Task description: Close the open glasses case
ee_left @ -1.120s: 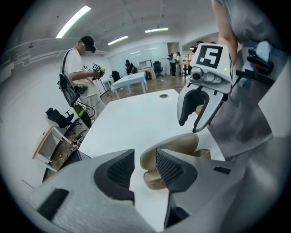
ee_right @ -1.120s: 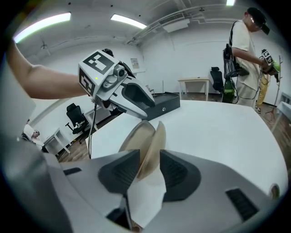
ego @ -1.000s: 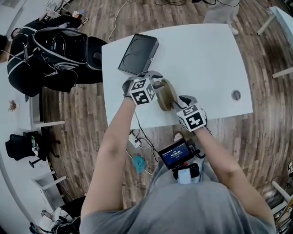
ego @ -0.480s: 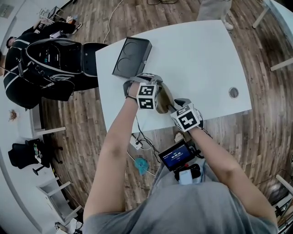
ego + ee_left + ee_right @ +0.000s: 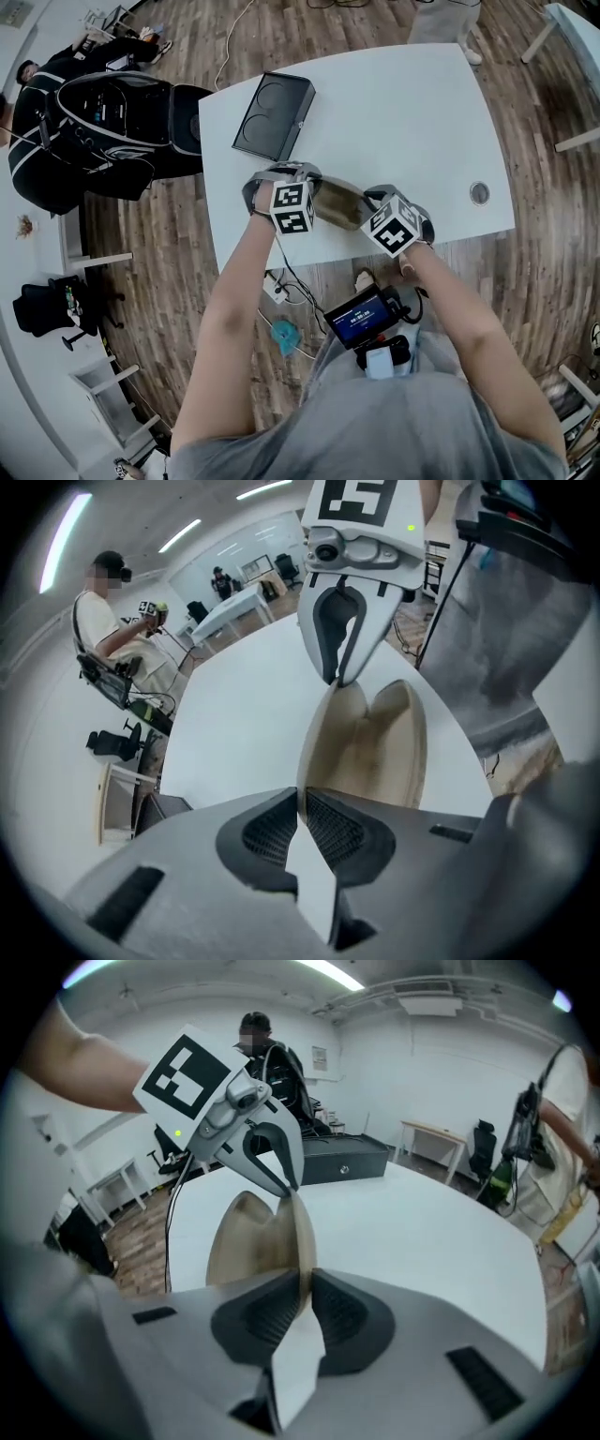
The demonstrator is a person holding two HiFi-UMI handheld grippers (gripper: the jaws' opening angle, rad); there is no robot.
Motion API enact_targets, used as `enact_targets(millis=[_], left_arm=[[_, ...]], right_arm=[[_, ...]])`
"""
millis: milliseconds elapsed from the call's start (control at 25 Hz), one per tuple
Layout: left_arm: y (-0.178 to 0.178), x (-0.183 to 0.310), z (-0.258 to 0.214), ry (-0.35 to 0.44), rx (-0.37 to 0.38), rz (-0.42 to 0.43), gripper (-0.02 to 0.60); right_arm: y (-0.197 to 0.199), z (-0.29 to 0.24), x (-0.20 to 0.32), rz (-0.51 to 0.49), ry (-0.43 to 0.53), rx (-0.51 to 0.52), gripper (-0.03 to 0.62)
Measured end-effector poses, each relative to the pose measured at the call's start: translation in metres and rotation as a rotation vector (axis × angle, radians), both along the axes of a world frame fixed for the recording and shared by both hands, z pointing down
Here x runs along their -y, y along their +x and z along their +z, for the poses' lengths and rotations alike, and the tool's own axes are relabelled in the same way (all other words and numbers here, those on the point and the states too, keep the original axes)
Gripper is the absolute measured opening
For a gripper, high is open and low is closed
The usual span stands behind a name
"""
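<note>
The tan glasses case (image 5: 339, 204) lies open near the front edge of the white table (image 5: 412, 112), its two shells spread in a V. My left gripper (image 5: 311, 201) is at the case's left end. In the left gripper view its jaws are closing, and the pads (image 5: 272, 822) pinch the thin rim of one shell (image 5: 375, 752). My right gripper (image 5: 372, 208) holds the opposite end. In the right gripper view it is shut on the same shell's rim (image 5: 302, 1232). Each gripper view shows the other gripper's tips on the case's far end.
A black flat box (image 5: 272, 114) lies at the table's back left corner. A round cable hole (image 5: 480, 193) sits near the right front edge. A black backpack (image 5: 112, 122) stands on the floor to the left. People and desks show in the background.
The case has swung from lying front-to-back to lying across the table. My right gripper moved right with it. My left gripper's jaws have closed onto the case's rim.
</note>
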State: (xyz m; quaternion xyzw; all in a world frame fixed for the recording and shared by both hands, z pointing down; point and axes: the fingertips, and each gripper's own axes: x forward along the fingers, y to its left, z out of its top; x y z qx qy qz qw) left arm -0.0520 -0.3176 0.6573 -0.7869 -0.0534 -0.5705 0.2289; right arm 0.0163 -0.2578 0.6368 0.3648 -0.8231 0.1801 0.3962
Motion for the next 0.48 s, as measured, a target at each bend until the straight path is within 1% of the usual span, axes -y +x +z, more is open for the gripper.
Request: enact_targets(millis=[120, 240, 360, 480], left_arm=[[-0.006, -0.01, -0.003, -0.023, -0.063, -0.119, 0.043], [-0.01, -0.019, -0.006, -0.033, -0.119, -0.23, 0.043], [-0.014, -0.036, -0.005, -0.018, -0.169, -0.314, 0.043], [-0.018, -0.049, -0.002, 0.003, -0.214, -0.383, 0.043]], right_arm=[[0.008, 0.0, 0.012, -0.145, 0.061, -0.07, 0.054], [0.009, 0.002, 0.018, -0.276, 0.106, -0.108, 0.052], [0.007, 0.006, 0.017, -0.368, 0.159, -0.153, 0.051], [0.003, 0.007, 0.013, -0.439, 0.21, -0.2, 0.049]])
